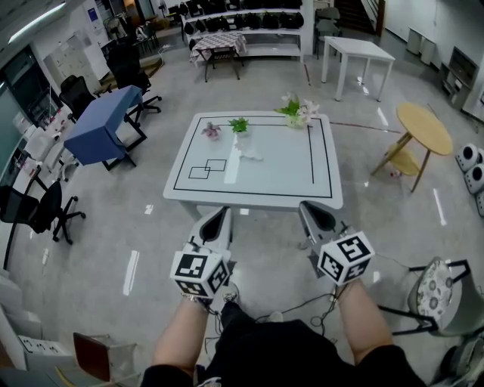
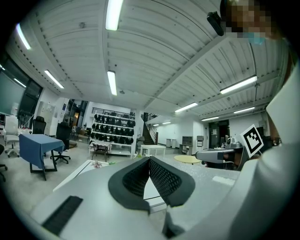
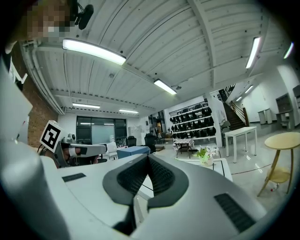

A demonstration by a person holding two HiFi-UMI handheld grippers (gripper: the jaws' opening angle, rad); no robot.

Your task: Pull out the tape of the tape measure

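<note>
The white table (image 1: 257,189) with black lines stands in front of me. On its middle lies a small pale object (image 1: 248,151), too small to tell whether it is the tape measure. Small plants (image 1: 299,110) stand along its far edge. In the head view my left gripper (image 1: 219,214) and right gripper (image 1: 308,208) are held side by side just short of the table's near edge, level. Both are shut with nothing between their jaws. The left gripper view shows its jaws (image 2: 149,159) touching. The right gripper view shows the same of its jaws (image 3: 148,157).
A blue-covered table (image 1: 102,125) and black office chairs (image 1: 45,212) stand to the left. A round wooden table (image 1: 423,128) is at the right, a white table (image 1: 359,51) and shelves (image 1: 242,23) at the back. A patterned stool (image 1: 439,291) stands near my right.
</note>
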